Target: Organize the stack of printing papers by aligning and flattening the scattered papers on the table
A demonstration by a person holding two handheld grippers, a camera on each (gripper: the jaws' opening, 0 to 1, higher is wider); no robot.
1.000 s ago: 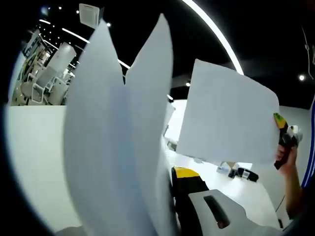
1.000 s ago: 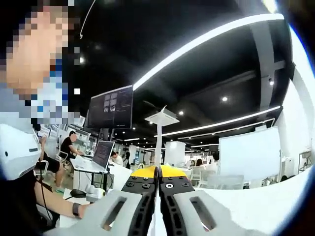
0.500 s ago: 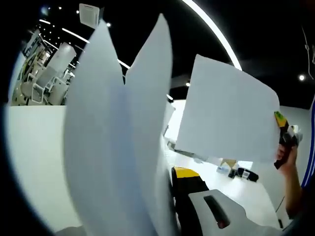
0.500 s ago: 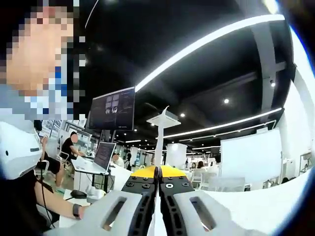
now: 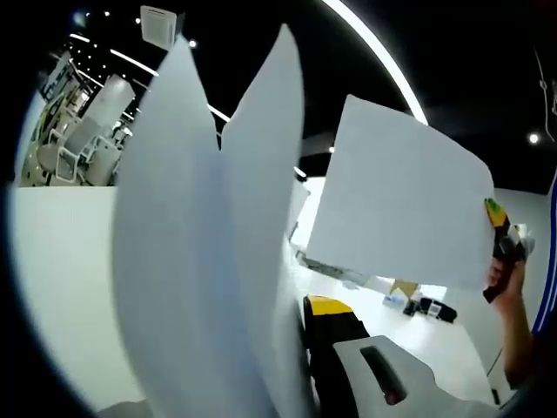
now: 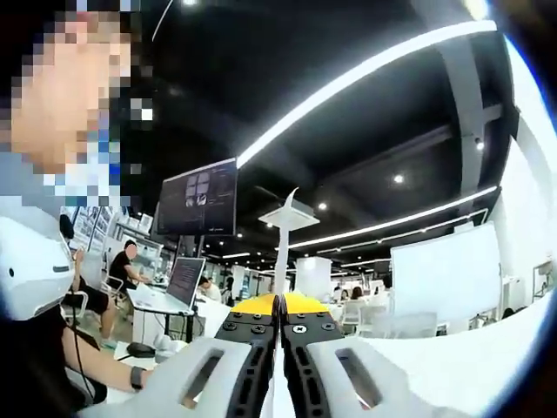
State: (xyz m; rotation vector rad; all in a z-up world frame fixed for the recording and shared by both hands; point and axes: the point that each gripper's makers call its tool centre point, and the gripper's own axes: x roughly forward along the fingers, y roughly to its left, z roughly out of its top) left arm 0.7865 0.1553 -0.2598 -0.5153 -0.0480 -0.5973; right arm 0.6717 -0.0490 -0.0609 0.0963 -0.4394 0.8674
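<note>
Left gripper pinches our fanned papers; right gripper pinches one sheet; no readable writing.

Papers hide left jaw; sheet edge-on in right gripper.

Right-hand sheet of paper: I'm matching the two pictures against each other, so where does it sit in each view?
Left gripper view: the right-hand sheet lies upper right, pinched at its right edge by the right tongs.
Right gripper view: it is a thin white sliver, seen edge-on between the shut right tongs at bottom centre.
Shared landmark: the long ceiling light strip.
</note>
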